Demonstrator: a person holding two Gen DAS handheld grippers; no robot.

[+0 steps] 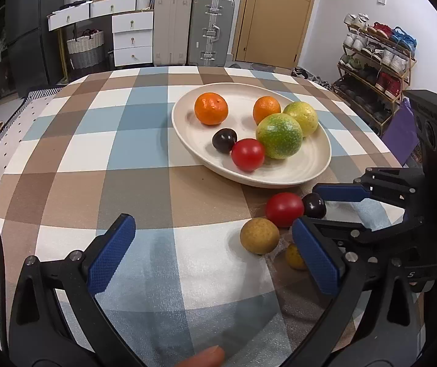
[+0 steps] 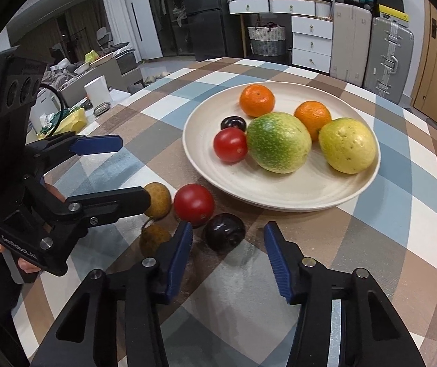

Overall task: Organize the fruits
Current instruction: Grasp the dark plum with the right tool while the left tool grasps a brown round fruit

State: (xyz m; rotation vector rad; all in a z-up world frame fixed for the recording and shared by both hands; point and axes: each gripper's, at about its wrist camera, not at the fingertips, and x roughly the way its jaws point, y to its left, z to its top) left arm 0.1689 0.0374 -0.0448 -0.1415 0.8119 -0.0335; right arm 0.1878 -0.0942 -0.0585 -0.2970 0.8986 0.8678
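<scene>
Right tool (image 2: 227, 241): open, empty, flanking dark plum (image 2: 224, 235) near plate (image 2: 279, 202). Left tool (image 1: 212, 238): wide open, empty. Left view half-hides plum; small yellow-brown fruit (image 1: 293, 257) partly hidden by finger.

Bare tablecloth (image 1: 74, 159) left of plate (image 1: 188, 140); 4 loose fruits crowd its near rim.

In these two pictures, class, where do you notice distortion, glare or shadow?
Left wrist view: the checked tablecloth bulges, black corners frame it. Right wrist view: glare glints on the loose red tomato and dark plum; the round cream plate casts a soft shadow.

Checked tablecloth (image 1: 65, 159); perhaps purple plum (image 2: 224, 235)
</scene>
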